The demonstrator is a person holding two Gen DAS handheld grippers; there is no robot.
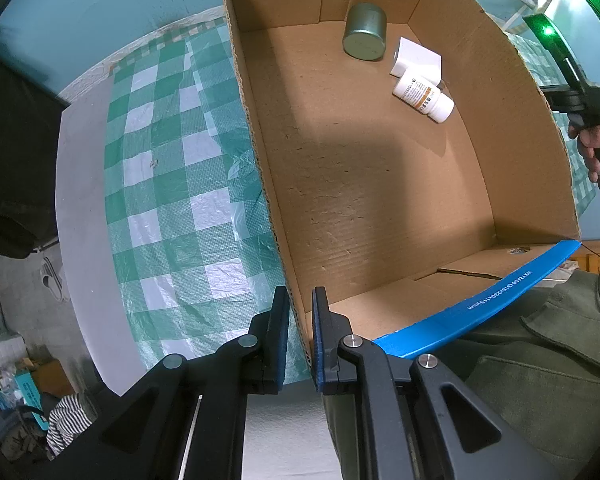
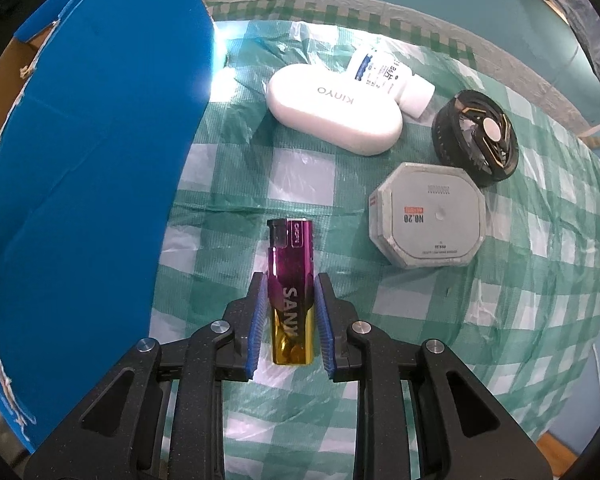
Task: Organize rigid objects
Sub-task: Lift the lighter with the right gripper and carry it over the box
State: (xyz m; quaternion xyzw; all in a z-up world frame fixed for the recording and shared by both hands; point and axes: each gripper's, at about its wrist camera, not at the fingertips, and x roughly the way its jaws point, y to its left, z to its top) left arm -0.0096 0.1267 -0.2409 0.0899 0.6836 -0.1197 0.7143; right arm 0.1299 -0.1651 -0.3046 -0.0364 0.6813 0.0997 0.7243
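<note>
In the left wrist view my left gripper (image 1: pixel 300 294) is shut on the near corner of the left wall of the open cardboard box (image 1: pixel 500 128). At the box's far end lie a grey-green tin (image 1: pixel 364 32), a small white carton (image 1: pixel 420 58) and a white pill bottle (image 1: pixel 422 96). In the right wrist view a magenta and gold lighter (image 2: pixel 290 272) lies flat on the cloth between the jaws of my right gripper (image 2: pixel 288 278). The blue pads stand close on both sides with a thin gap, so the gripper is open.
Beyond the lighter lie a white oval Kinyo case (image 2: pixel 334 114), a white bottle with a blue label (image 2: pixel 384 76), a black round fan (image 2: pixel 476 136) and a grey octagonal box (image 2: pixel 426 216). The box's blue outer wall (image 2: pixel 100 160) rises at the left. A green checked cloth (image 1: pixel 160 200) covers the table.
</note>
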